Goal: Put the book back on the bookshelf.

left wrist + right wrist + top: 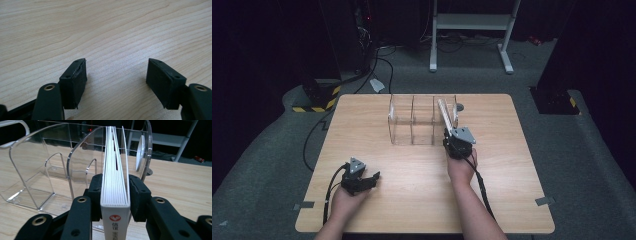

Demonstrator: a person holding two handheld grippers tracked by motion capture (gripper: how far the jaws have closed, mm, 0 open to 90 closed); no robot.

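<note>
Overhead, the right hand-held gripper (451, 134) holds a white book (445, 114) in the clear acrylic rack's (412, 120) right-hand compartment on the bench (412, 175). Next, the left hand-held gripper (116, 80) rests with jaws apart, empty. Lastly, the right jaws flank the book, seemingly touching it.

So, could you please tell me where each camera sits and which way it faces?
High view: above the table's near side, looking forward and down; both forearms, left tool, right tool.
Left gripper view: on the left tool, facing bare tabletop; its open jaws.
Right gripper view: on the right tool, facing the clear rack; jaws around a book.
Shared: book and rack appear in high and right gripper views.
</note>
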